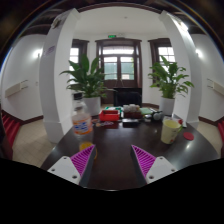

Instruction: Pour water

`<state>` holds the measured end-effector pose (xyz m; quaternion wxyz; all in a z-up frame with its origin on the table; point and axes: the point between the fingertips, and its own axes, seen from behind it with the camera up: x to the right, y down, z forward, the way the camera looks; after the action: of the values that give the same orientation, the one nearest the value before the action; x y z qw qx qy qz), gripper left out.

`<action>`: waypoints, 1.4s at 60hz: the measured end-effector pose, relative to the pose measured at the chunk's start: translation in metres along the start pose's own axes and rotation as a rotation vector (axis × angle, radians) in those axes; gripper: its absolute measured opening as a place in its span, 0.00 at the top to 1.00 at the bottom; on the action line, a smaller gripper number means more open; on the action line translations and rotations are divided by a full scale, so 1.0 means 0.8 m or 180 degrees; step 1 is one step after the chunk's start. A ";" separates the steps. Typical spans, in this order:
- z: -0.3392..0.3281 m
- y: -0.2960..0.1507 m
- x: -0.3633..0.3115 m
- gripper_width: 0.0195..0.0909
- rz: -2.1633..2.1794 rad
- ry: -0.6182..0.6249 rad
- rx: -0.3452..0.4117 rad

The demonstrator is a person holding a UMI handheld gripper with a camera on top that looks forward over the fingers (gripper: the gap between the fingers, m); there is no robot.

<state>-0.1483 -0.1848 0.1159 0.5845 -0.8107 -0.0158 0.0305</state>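
Your gripper [113, 160] hangs over the near edge of the dark table [115, 145], fingers spread wide, nothing between them. Bottle [81, 124] stands near the table's left edge, just beyond the left finger; yellow cup [170, 130] near the right edge

You see dark glossy table [112, 150]; your gripper [112, 160] pads magenta, grid-patterned. On table: clear bottle [81, 124] with orange label, yellow cup [171, 130], red box [109, 116]. Beyond table: green plants [88, 76].
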 end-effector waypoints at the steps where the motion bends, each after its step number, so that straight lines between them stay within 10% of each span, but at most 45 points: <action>1: 0.001 0.004 -0.013 0.31 0.0001 -0.0026 0.0005; 37: 0.117 -0.068 -0.140 0.34 -0.0023 -0.0255 0.0460; 59: 0.142 -0.080 -0.129 0.74 -0.0136 -0.0258 0.0854; 84: 0.143 -0.089 -0.115 0.75 0.0229 -0.0482 0.0837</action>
<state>-0.2473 -0.0598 0.1505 0.6812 -0.7226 -0.0267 0.1142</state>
